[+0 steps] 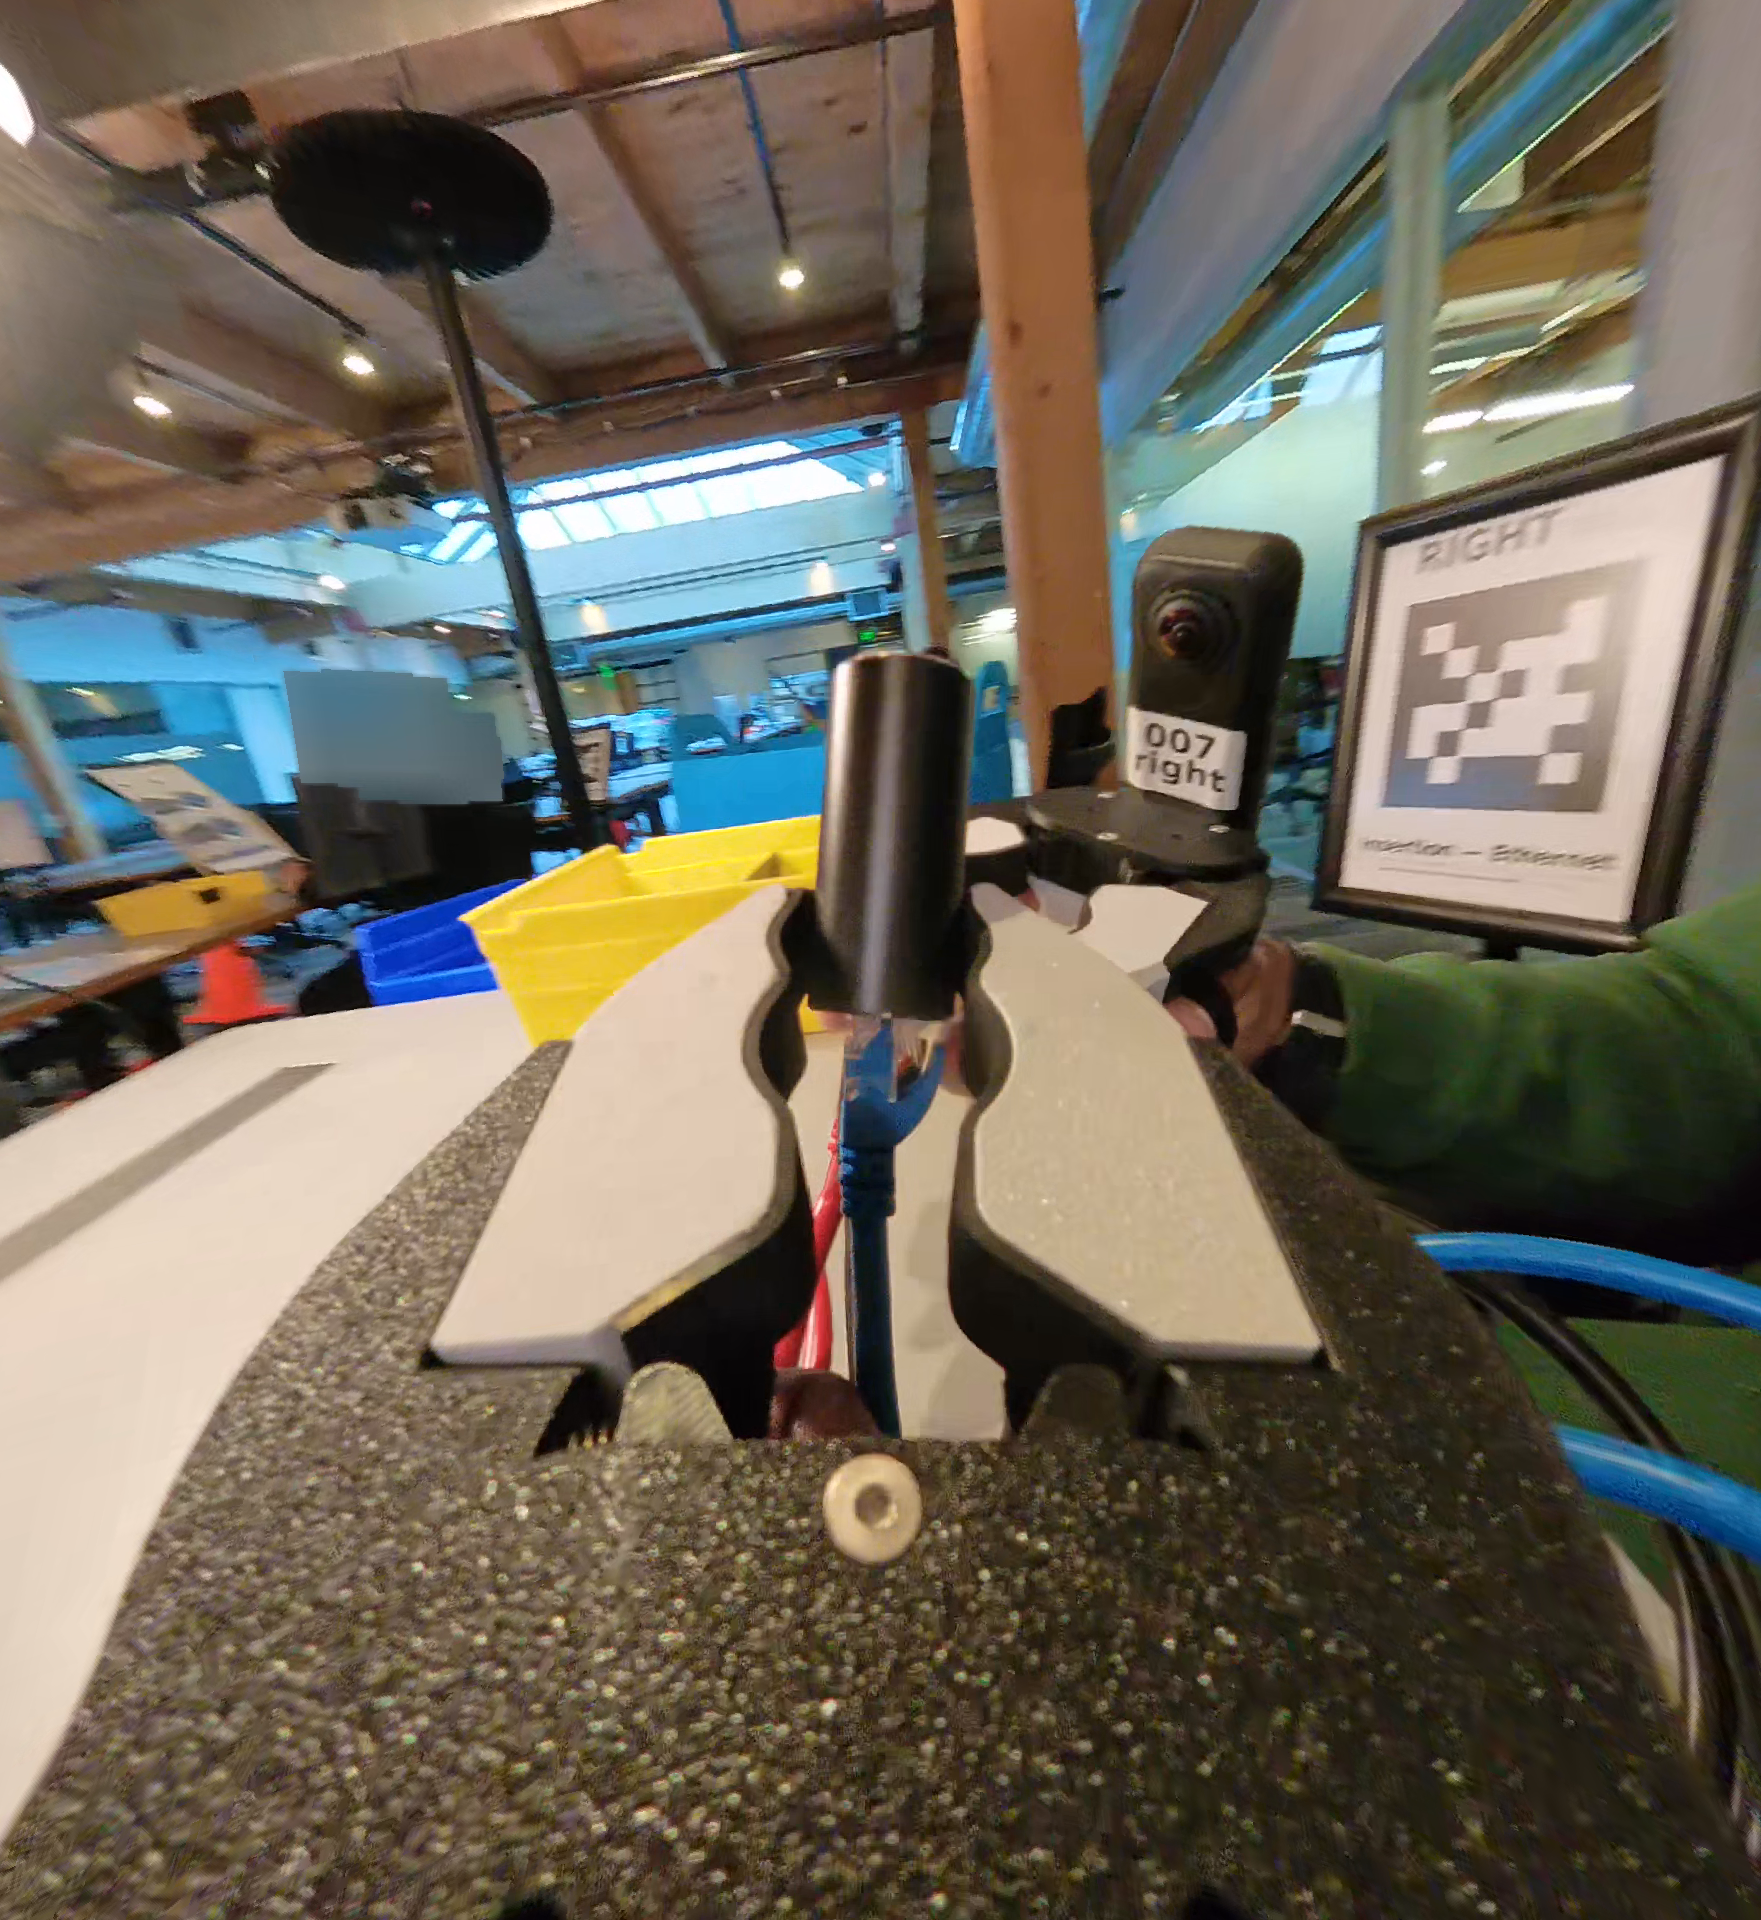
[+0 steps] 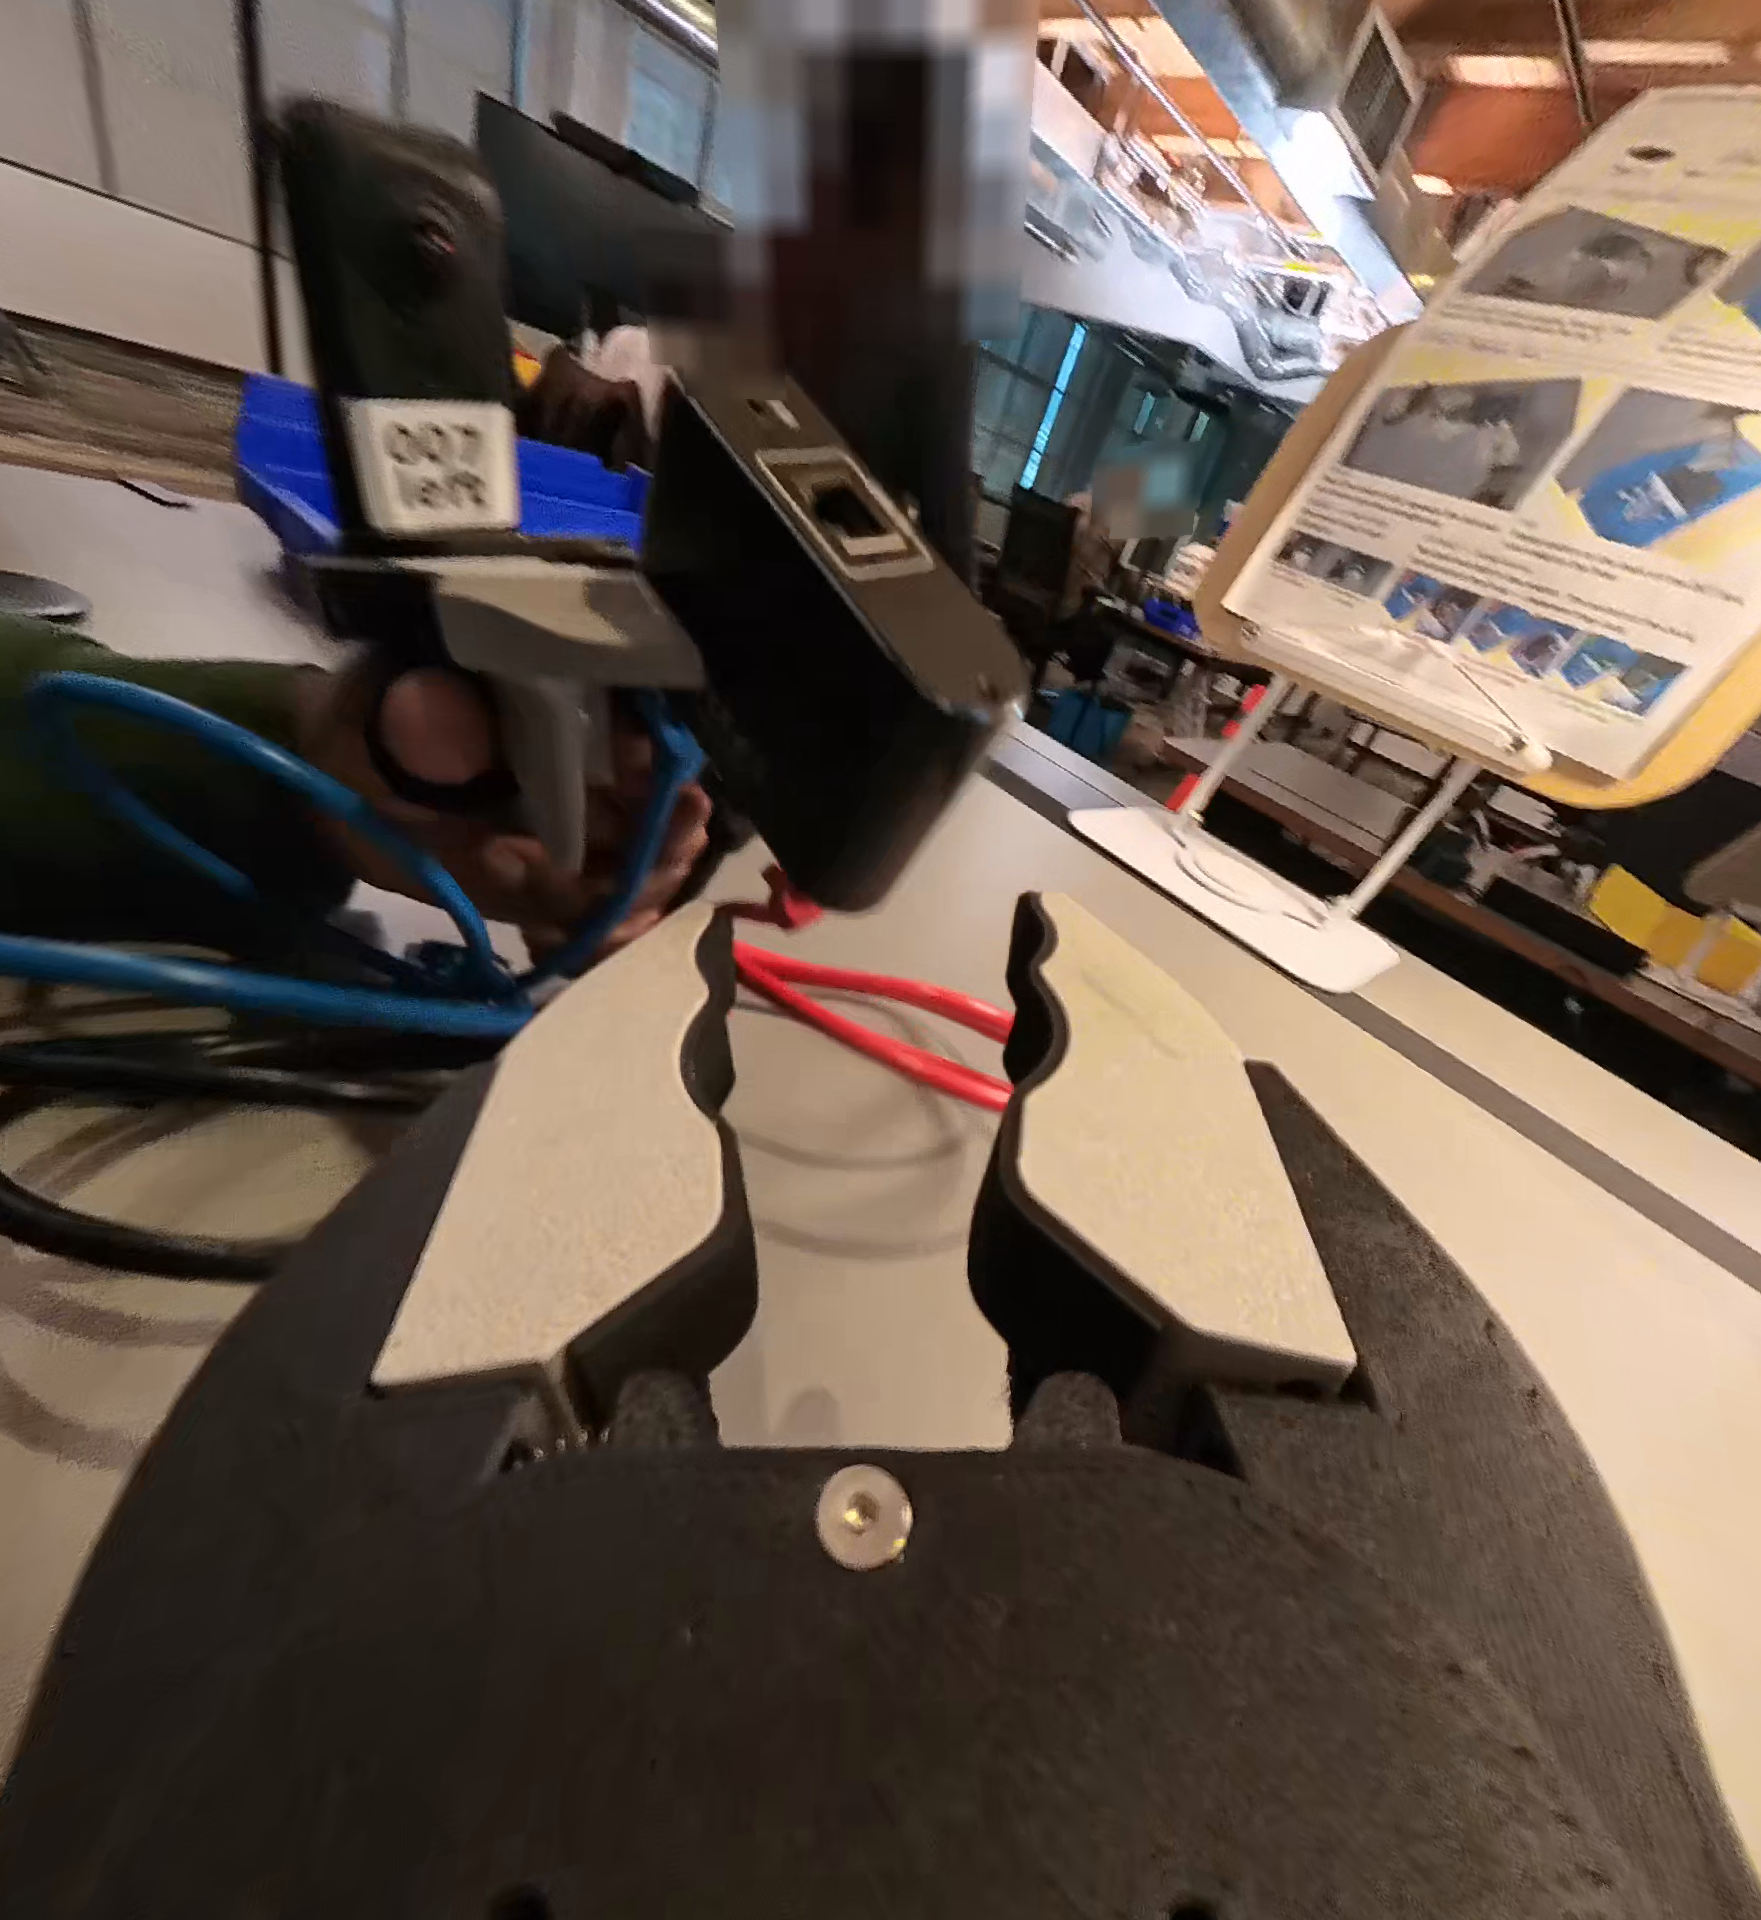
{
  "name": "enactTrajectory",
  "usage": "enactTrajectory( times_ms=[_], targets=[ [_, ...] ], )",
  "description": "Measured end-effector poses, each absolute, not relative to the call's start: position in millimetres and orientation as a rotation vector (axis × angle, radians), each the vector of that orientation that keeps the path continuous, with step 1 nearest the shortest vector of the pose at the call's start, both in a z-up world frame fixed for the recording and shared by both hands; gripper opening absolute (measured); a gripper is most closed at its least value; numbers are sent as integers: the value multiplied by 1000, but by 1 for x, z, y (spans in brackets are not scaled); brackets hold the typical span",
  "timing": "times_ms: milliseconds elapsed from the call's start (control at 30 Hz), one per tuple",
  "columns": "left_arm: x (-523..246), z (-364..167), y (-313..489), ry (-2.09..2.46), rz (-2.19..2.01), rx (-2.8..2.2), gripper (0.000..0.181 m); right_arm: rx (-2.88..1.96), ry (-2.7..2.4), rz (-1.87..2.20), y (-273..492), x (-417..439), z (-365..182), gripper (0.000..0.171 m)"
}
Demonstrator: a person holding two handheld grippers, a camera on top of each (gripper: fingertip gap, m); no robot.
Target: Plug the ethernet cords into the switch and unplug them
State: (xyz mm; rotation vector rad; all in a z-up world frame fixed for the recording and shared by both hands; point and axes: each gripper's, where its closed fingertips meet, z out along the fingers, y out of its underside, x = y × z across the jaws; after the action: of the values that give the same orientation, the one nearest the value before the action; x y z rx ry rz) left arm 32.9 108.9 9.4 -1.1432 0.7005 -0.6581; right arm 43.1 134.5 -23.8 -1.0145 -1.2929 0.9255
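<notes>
Left tool point(image 1: 881, 997) clamped the switch point(image 1: 891, 821), blue cord point(image 1: 871, 1247) seated; right tool point(image 2: 865, 997), wide and empty, likely had to grip a plug next.

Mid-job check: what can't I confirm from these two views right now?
- Left wrist view: whether the blue plug is latched; the switch hides its port.
- Right wrist view: how far the red plug is seated; motion blur and the switch's corner cover it.
- Right wrist view: where the blue cord ends; the switch hides it.
</notes>
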Motion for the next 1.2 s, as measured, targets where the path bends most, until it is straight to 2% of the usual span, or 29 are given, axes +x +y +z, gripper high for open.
enactTrajectory(
  times_ms=[167, 467, 667, 767, 900, 1200],
  targets=[
    [44, 4, 105, 708, -796, -1125, 26, -988, -1349, 957, 120, 29, -33, 46],
    [28, 26, 96, 604, -928, -1003, 26, -996, -1258, 1116, 113, 24, -22, 13],
    [26, 24, 98, 615, -882, -1027, 28, -1005, -1226, 1083, 119, 21, -19, 11],
    [25, 22, 105, 619, -787, -1063, 42, -1001, -1205, 1010, 127, 25, -15, 11],
    [20, 25, 108, 631, -658, -1085, 54, -988, -1226, 804, 136, 31, -8, 11],
    [-3, 42, 110, 618, -197, -1030, 59, -914, -1210, 263, 161, 48, 26, 11]
  ],
)
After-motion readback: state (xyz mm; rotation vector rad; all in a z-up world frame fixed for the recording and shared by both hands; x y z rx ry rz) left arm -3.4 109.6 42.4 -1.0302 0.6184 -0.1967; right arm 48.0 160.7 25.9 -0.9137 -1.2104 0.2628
